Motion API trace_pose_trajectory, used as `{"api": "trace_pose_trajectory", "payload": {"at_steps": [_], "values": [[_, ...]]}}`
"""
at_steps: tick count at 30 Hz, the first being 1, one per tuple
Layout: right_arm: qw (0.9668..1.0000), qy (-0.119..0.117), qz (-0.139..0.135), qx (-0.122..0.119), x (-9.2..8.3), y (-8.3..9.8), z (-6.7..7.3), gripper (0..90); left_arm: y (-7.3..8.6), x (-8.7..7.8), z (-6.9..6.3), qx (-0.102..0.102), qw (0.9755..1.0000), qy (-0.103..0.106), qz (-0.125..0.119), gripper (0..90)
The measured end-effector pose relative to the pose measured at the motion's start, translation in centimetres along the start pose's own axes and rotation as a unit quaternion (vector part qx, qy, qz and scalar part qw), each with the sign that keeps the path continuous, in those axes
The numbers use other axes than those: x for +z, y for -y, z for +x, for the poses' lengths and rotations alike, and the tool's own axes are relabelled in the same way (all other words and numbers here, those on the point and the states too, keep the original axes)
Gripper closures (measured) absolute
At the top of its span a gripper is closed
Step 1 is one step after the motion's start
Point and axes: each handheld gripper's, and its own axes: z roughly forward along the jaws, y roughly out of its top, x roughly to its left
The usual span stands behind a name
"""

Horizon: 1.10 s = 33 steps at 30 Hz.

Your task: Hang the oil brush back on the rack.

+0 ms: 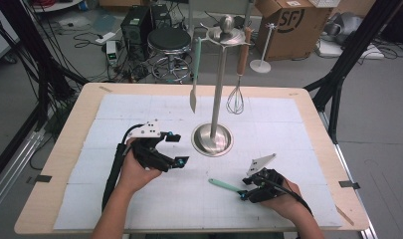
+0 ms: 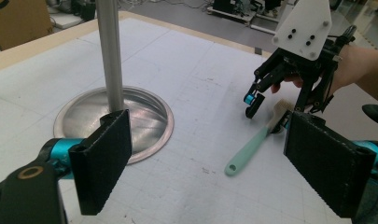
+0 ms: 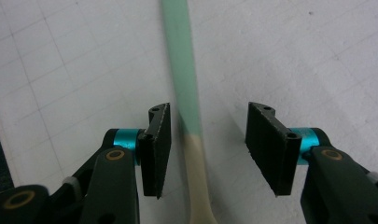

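A utensil (image 1: 224, 185) with a mint-green handle and a cream end lies flat on the white mat at the front right. My right gripper (image 1: 244, 188) is lowered over its cream end. In the right gripper view the handle (image 3: 182, 70) runs between the two pads with a gap on each side, so the right gripper (image 3: 205, 149) is open. My left gripper (image 1: 177, 148) hovers left of the metal stand's base (image 1: 212, 140), open and holding nothing. In the left gripper view its wide jaws (image 2: 210, 158) frame the utensil (image 2: 252, 147) and the right gripper (image 2: 270, 109).
The stand's pole (image 1: 218, 94) rises from a round steel base at the table's middle. A mint spatula (image 1: 193, 97) and a wooden-handled whisk (image 1: 235, 99) hang from its top. A stool, boxes and cables sit on the floor beyond the far edge.
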Motion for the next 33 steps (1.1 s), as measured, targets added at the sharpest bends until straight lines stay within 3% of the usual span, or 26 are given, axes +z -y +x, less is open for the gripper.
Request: {"api": "trace_pose_trajectory", "payload": {"at_steps": [5,11,13,17,19,21,28,33], "values": [[0.9996,0.013,0.019,-0.016,0.1,-0.5,0.3,52.9,0.0,0.0,0.1,0.001,1.0,0.001,0.0,16.0],[0.9989,-0.005,0.028,-0.036,0.0,-0.7,1.1,77.6,0.0,0.1,0.0,-0.002,1.0,-0.001,0.0,16.0],[0.9987,-0.005,0.029,-0.041,0.0,-0.8,1.2,80.3,0.0,0.1,0.0,-0.001,1.0,-0.002,0.001,16.0],[0.9984,-0.007,0.035,-0.045,-0.2,-0.8,1.4,79.7,0.0,0.0,0.1,-0.001,1.0,-0.002,0.001,16.1],[0.9983,-0.008,0.039,-0.042,-0.2,-0.8,1.3,70.5,0.1,0.1,0.1,-0.003,1.0,-0.001,-0.001,16.1],[0.9983,-0.01,0.042,-0.038,-0.3,-0.7,1.2,67.3,0.1,0.1,0.1,-0.003,1.0,-0.001,0.0,16.1],[0.997,0.003,0.058,-0.052,0.0,-1.1,1.7,68.3,0.1,0.2,0.1,-0.004,1.0,-0.003,0.003,16.1],[0.9964,0.005,0.06,-0.059,-0.1,-1.3,1.5,76.7,0.1,0.2,0.1,-0.003,1.0,-0.003,0.005,16.1]]}}
